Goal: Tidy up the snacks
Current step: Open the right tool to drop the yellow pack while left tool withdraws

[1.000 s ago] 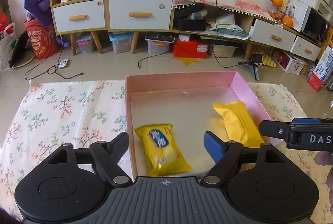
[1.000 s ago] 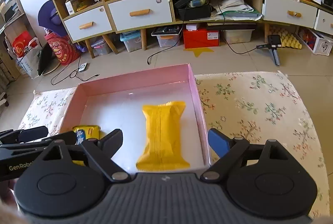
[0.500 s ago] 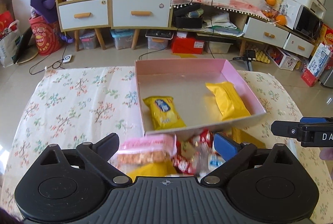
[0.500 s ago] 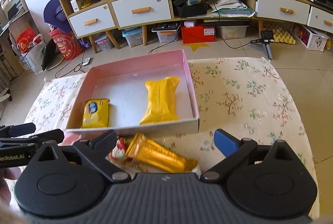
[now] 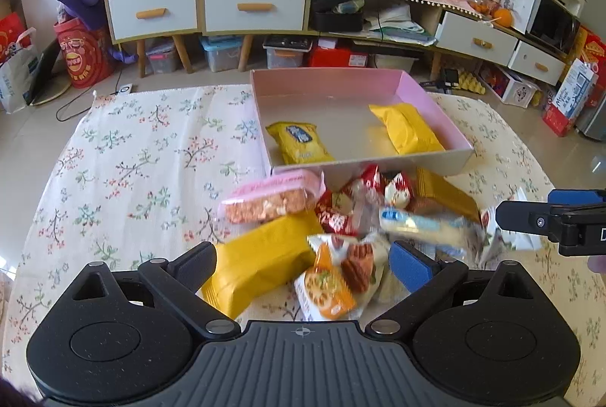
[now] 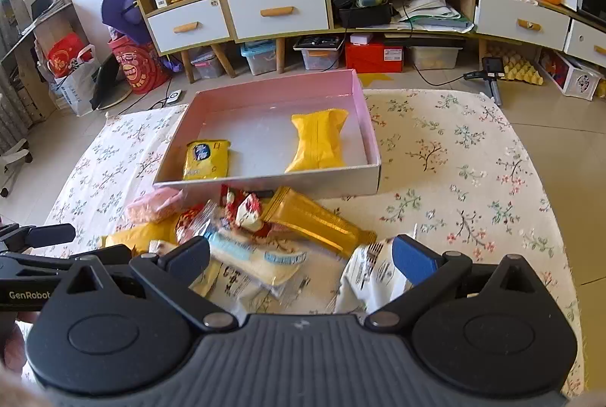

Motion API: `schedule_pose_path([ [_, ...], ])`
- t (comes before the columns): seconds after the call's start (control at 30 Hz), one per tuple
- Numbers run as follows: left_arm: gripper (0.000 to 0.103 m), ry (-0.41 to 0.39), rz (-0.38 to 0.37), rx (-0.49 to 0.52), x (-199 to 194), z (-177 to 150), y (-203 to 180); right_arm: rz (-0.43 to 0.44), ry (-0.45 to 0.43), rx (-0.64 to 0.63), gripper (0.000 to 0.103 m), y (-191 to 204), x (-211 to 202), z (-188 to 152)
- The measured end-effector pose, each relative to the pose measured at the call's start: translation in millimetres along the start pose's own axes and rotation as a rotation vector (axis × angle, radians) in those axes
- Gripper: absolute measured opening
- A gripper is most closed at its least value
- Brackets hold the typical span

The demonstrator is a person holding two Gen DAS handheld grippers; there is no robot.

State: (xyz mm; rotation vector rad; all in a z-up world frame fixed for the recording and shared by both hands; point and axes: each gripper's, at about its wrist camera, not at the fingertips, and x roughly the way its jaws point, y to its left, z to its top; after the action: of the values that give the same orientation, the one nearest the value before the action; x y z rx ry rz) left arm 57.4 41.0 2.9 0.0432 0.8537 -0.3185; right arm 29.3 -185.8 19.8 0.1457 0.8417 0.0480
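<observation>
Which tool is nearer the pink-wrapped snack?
Left. The left tool hangs just short of the pink-wrapped snack, slightly to its right; the right tool sits farther right across the pile.

One pink box [image 5: 435,104]; two yellow packets [image 5: 299,142] inside; loose heap of snack packets [image 5: 341,225] in front, count unclear.

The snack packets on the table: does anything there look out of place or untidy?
Yes. Only two yellow packets lie inside the pink box. The rest sit in a loose heap on the floral cloth before the box, overlapping at odd angles, some leaning against its front wall.
</observation>
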Motion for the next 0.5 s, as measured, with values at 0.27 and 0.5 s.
schedule_pose_path([
  [0.27, 0.099, -0.033, -0.022, 0.029, 2, -35, 8, 0.011, -0.019, -0.014, 0.103, -4, 2, -32],
  [0.5, 0.099, -0.103, -0.04, 0.094, 6, -71, 13, -0.024, -0.014, -0.05, 0.103, -18, 1, -66],
])
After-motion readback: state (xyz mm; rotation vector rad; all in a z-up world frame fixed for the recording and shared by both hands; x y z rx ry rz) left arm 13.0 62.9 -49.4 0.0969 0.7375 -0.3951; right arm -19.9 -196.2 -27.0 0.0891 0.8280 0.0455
